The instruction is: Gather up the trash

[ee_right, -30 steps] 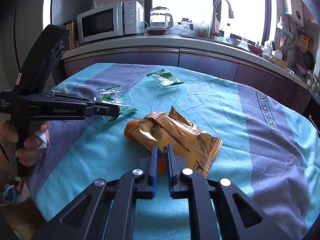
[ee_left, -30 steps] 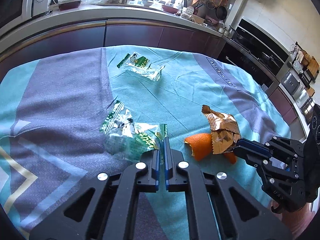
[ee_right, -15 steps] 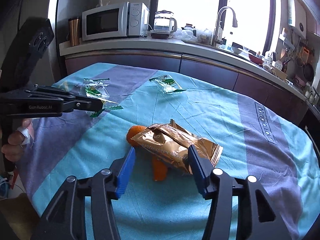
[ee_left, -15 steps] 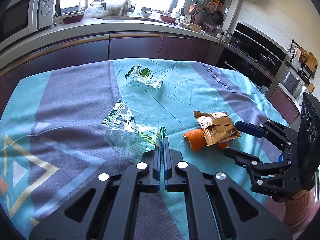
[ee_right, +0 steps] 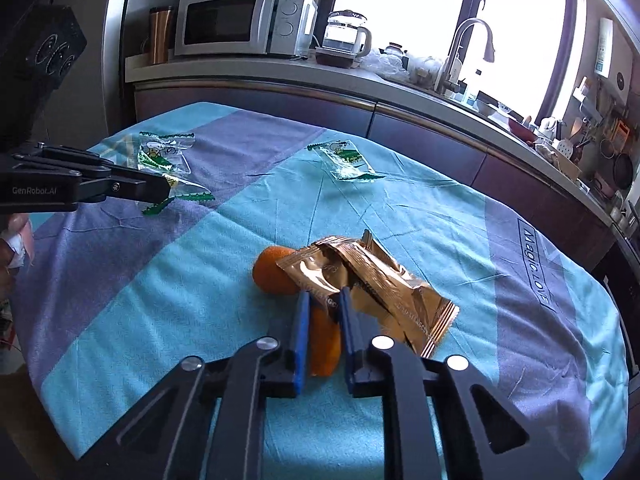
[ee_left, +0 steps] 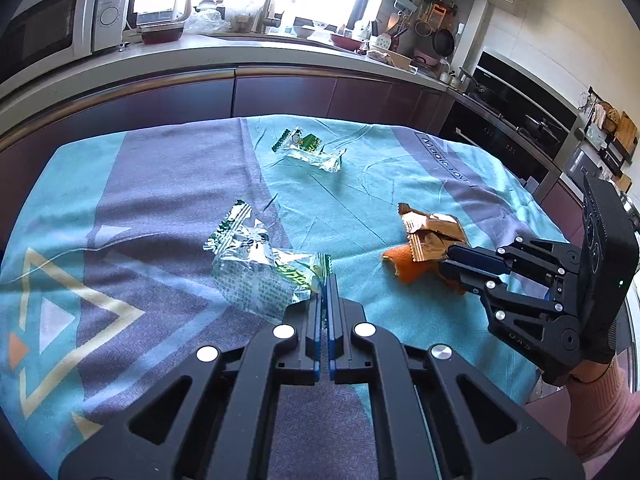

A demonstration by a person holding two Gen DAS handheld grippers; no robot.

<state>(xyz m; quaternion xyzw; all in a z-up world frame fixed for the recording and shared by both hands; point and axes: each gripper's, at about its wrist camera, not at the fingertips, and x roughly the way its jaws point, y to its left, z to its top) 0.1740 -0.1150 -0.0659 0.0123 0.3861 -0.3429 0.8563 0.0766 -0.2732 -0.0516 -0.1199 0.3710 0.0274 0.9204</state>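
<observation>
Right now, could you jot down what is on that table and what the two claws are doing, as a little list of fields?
Surface: table under a teal and purple cloth
Left gripper: shut on the near clear green wrapper
Right gripper: jaws closing around the orange peel, with the edge of the gold wrapper between them too
Far clear green wrapper: lies alone, untouched
Trash bin: none in view
Background: kitchen counter with microwave and kettle

Clear wrapper (ee_left: 260,268) (L fingers (ee_left: 316,300) pinching)
</observation>
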